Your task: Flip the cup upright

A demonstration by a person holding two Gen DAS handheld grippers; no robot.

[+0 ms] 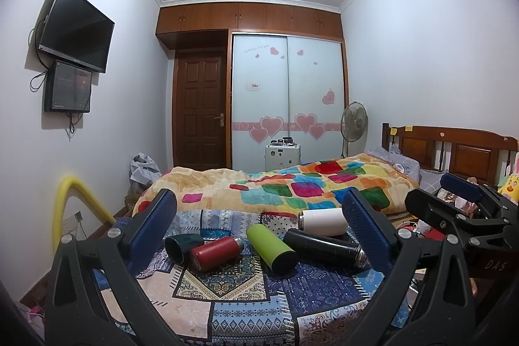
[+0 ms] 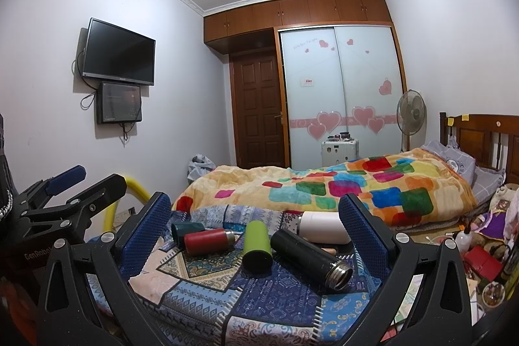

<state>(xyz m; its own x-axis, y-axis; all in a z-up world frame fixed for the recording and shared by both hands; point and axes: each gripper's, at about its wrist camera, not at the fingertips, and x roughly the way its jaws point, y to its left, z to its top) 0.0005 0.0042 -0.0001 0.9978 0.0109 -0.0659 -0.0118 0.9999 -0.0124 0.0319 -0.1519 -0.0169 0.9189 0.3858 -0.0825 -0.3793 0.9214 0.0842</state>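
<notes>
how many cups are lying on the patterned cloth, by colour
dark green cup: 1
red cup: 1
lime green cup: 1
black cup: 1
white cup: 1
total: 5, all on their sides

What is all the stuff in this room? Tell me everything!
Dark green metal cup: 1, lying on its side, far left of the row on the patchwork cloth.
Red metal flask: 1, lying beside the green cup.
Lime green tumbler: 1, lying mid-row.
Black steel flask: 1, lying, open mouth facing the right wrist camera.
White bottle: 1, lying behind the black one.
Colourful-squares blanket: 1, on the bed.
Black television: 1, on the left wall.
Standing fan: 1, by the heart-sticker wardrobe.
Left tongs: blue pads, open.
Right tongs: blue pads, open.
</notes>
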